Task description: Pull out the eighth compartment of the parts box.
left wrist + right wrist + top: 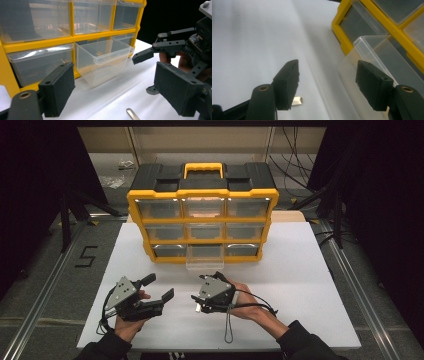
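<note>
Left tongs point(160, 287): lower left of high view, jaws apart, nothing between.
Right tongs point(200, 292): lower centre, jaws apart, empty.
Drawer point(205, 258): clear, pulled out of organizer point(202, 217), bottom middle slot.
Metal piece point(297, 101): flat on white surface point(300, 285), below right tongs.
Writing: "5" point(86, 256) on floor, left.

Dim, dark-edged high view; bright white table point(300, 285) washes out softly; close gripper views blur.

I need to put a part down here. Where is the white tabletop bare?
Bare: the white tabletop right of the pulled-out clear drawer, and left of the yellow organizer. Crowded: in front of the drawer, with both grippers and a small metal piece.
</note>
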